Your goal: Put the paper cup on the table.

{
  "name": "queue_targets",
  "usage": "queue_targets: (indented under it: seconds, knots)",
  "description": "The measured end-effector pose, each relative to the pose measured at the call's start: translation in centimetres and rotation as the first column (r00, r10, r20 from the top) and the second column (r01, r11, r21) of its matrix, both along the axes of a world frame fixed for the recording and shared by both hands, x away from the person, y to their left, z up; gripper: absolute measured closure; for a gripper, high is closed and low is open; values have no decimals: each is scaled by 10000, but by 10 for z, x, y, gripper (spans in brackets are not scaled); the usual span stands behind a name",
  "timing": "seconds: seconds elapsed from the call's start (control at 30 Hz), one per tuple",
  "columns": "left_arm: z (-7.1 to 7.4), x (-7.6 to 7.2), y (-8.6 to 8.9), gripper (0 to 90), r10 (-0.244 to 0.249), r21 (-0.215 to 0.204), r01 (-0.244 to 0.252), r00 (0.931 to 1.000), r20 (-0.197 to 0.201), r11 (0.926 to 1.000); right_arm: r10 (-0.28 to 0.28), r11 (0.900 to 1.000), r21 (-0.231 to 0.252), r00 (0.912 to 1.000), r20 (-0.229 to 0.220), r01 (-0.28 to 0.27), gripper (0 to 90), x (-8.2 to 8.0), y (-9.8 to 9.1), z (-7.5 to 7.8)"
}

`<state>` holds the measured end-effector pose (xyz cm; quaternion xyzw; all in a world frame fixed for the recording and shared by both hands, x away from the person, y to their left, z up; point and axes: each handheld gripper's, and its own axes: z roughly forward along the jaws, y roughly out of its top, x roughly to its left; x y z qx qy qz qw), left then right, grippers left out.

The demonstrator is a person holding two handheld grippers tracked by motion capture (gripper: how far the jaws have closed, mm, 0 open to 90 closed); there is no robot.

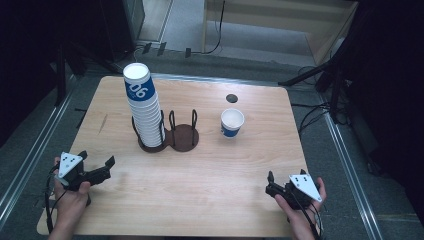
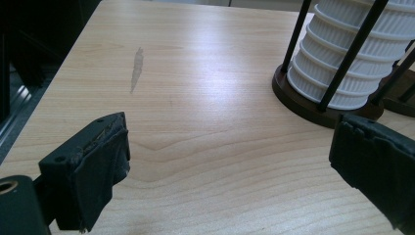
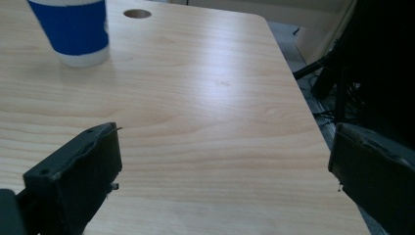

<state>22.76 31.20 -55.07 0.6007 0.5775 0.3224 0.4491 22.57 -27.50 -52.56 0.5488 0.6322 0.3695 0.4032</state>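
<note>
- Lone cup [image 1: 232,123] stood upright at counter [image 1: 210,200] centre-right, at eleven o'clock from the right tool [image 1: 270,183], the nearer one.
- Cup stack [image 1: 144,107] filled the holder [image 1: 170,137], one o'clock from the left tool [image 1: 102,165].
- Both tools' jaws stood apart, empty.

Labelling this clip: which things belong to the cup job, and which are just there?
In the job:
stack of cups
two-ring cup holder
single cup
left hand-held gripper, open
right hand-held gripper, open

Just there:
table hole
floor cables

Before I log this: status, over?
Left gripper open, right gripper open, both empty. Single cup upright, apart from cup stack. Path clear.
</note>
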Motion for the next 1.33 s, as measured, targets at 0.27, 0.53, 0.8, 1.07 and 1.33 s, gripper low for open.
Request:
queue_targets:
  seconds: [0.27,0.53,0.8,1.07,1.33]
  knots:
    - [0,0,0,25,-59,-43,59,10000,-60,10000,-299,9996,-6,9996,-5,299,1,-4,-17,-8]
    - [0,0,-1,25,-120,-28,120,9998,-133,9999,-672,9976,142,9977,-76,673,3,-8,-34,-14]
    - [0,1,-1,25,-169,-21,169,9997,-167,9999,-832,9952,502,9965,-91,836,11,-7,-50,-17]
    - [0,0,-4,25,-86,66,87,9996,-264,9999,-1036,9904,911,9946,-85,1040,45,-10,-56,-20]
    - [0,1,-4,25,-105,106,108,9995,-312,9999,-1109,9876,1098,9937,-147,1119,46,-13,-64,-20]
